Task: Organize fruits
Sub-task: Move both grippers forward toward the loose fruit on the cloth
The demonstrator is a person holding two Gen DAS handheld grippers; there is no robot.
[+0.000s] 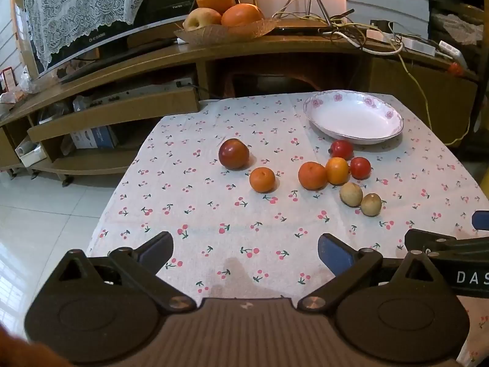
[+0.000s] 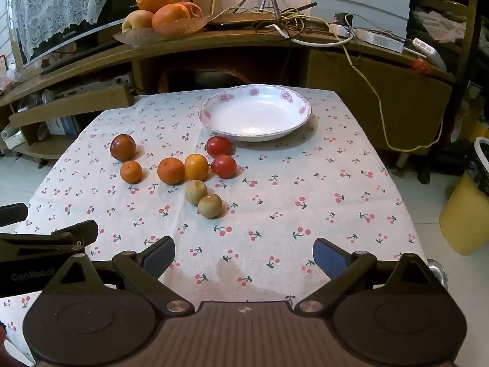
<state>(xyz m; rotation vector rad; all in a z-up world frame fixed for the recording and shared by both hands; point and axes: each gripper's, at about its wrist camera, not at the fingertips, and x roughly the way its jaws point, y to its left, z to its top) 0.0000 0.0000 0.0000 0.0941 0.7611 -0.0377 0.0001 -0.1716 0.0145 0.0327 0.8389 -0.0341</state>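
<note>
Several small fruits lie loose on the cherry-print tablecloth: a dark red plum (image 1: 233, 153) (image 2: 123, 147), small oranges (image 1: 262, 179) (image 2: 170, 170), two red tomatoes (image 1: 360, 168) (image 2: 223, 166) and two tan longan-like fruits (image 1: 371, 204) (image 2: 209, 205). An empty white plate with pink flowers (image 1: 383, 113) (image 2: 298, 108) sits at the far side. My left gripper (image 1: 246, 252) and right gripper (image 2: 244, 253) are both open and empty, hovering near the table's front edge, short of the fruits.
A wooden TV stand (image 1: 275, 49) stands behind the table, holding a dish of large fruit (image 1: 223, 9), a lace-covered screen and tangled cables (image 2: 305, 21). A yellow bin (image 2: 464, 214) is on the floor at the right.
</note>
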